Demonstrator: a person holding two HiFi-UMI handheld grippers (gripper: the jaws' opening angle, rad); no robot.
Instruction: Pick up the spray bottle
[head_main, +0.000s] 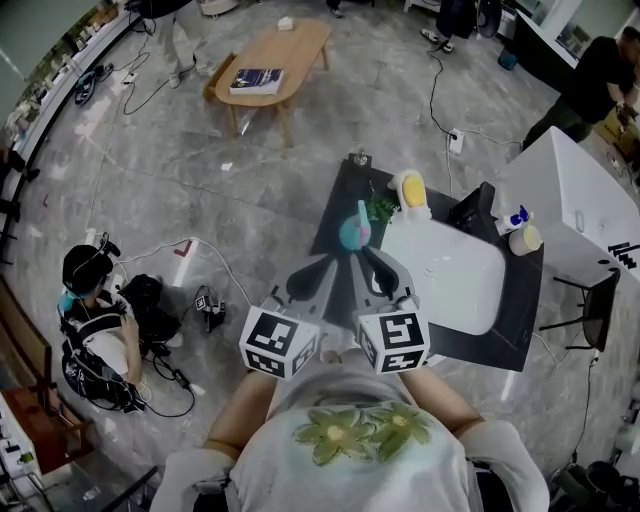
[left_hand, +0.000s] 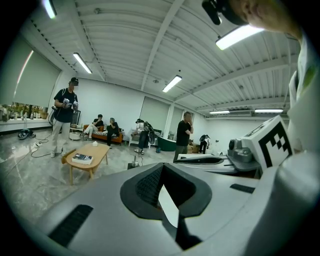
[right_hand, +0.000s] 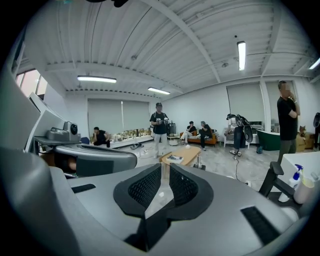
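A small white spray bottle with a blue head (head_main: 517, 217) stands at the far right corner of the black table (head_main: 335, 215), beside a cream cup (head_main: 526, 239). The right gripper view shows that spray bottle (right_hand: 296, 176) low at the right edge. A teal bottle (head_main: 352, 231) stands near the white basin (head_main: 450, 280). My left gripper (head_main: 318, 270) and right gripper (head_main: 375, 262) hang side by side over the table's near edge, short of the teal bottle. The left gripper's jaws (left_hand: 162, 186) and the right gripper's jaws (right_hand: 162, 186) stand shut, with nothing between them.
A yellow-capped bottle (head_main: 411, 190) and a green plant (head_main: 380, 207) stand behind the basin. A white cabinet (head_main: 580, 200) and a chair (head_main: 595, 295) are to the right. A wooden coffee table (head_main: 275, 60) with a book is far ahead; a person (head_main: 90, 300) sits on the floor at left.
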